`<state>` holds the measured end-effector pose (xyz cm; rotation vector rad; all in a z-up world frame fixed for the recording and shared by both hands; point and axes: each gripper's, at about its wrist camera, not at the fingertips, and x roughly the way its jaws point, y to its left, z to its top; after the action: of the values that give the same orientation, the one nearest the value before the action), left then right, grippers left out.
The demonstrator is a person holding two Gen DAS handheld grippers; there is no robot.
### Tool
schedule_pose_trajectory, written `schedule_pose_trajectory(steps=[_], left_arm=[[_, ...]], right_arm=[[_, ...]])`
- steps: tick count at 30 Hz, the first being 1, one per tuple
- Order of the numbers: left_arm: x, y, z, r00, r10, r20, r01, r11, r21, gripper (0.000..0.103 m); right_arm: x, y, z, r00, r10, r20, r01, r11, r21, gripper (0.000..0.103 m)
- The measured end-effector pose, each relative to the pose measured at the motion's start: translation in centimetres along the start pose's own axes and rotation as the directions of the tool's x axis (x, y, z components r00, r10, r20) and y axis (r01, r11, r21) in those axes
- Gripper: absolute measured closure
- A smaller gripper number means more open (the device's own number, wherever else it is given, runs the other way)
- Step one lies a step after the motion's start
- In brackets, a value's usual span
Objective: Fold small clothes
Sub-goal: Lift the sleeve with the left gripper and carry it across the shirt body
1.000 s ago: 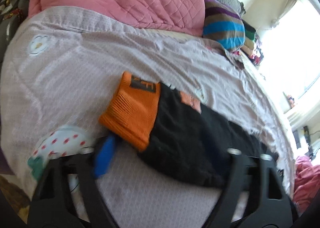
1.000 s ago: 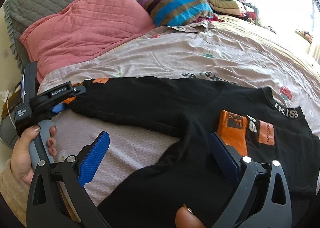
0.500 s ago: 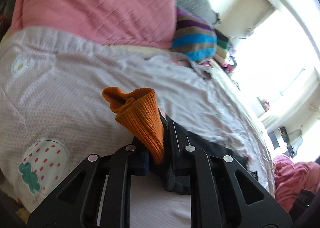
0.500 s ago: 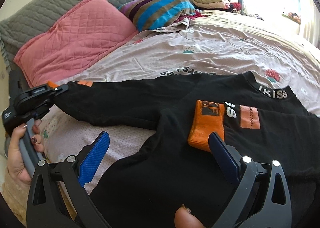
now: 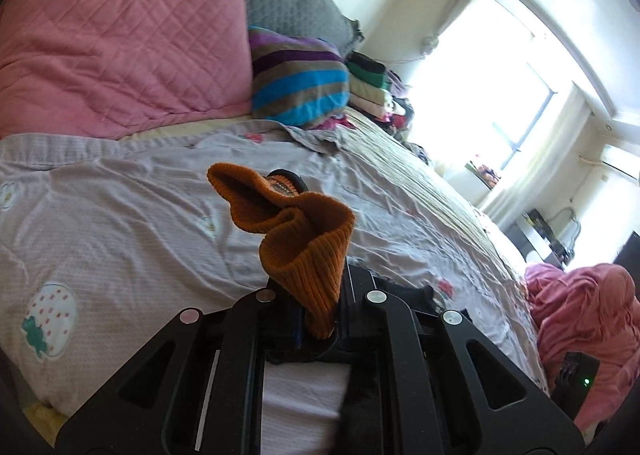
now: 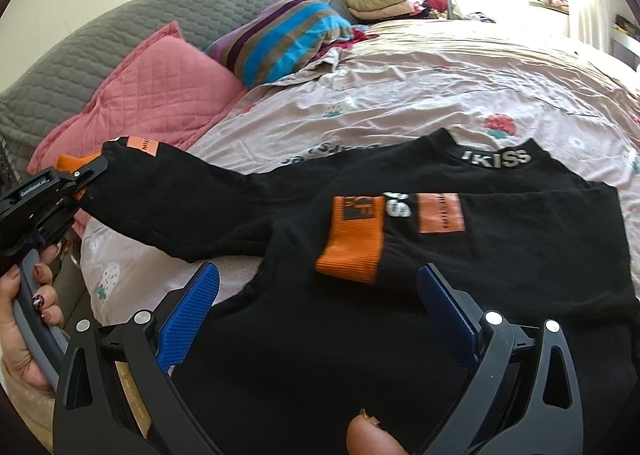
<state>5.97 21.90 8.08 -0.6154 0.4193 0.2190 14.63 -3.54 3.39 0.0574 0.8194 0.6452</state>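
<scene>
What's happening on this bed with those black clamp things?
A person is folding a black sweater laid out on the bed. The left hand-held gripper is shut on one orange cuff, lifting that sleeve. The right hand-held gripper hovers open over the sweater, where the other cuff already lies folded in.

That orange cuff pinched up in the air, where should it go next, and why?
Probably across onto the shirt body. The left hand-held gripper is shut on the orange cuff, that sleeve hangs stretched out sideways, and the other cuff already lies folded in.
</scene>
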Motion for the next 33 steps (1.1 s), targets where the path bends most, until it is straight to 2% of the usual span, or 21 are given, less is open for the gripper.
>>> schedule_pose_trajectory(steps=[9,16,21,29,33], left_arm=[[0.3,-3.1,-1.3,0.997,-0.064,-0.046,0.065,0.997,0.033,0.097],[1.7,-5.9,-3.0,0.983,-0.132,-0.124,0.14,0.988,0.064,0.097],[3.2,-8.2,-4.9,0.966,-0.171,-0.196,0.191,0.978,0.087,0.097],[5.3,-11.0,-8.1,0.941,-0.177,-0.289,0.223,0.965,0.135,0.097],[6.6,-12.2,-9.9,0.923,-0.174,-0.345,0.241,0.957,0.162,0.097]], right_arm=[[-2.6,-4.0,-1.0,0.999,-0.034,0.023,0.032,0.996,0.085,0.005],[-5.0,-7.1,-1.8,0.996,-0.076,0.045,0.069,0.988,0.14,0.005],[-6.3,-9.3,-2.3,0.993,-0.108,0.054,0.097,0.978,0.182,0.005],[-7.9,-12.5,-3.3,0.987,-0.151,0.055,0.133,0.959,0.25,0.005],[-8.5,-13.9,-3.8,0.982,-0.181,0.053,0.159,0.946,0.283,0.005]])
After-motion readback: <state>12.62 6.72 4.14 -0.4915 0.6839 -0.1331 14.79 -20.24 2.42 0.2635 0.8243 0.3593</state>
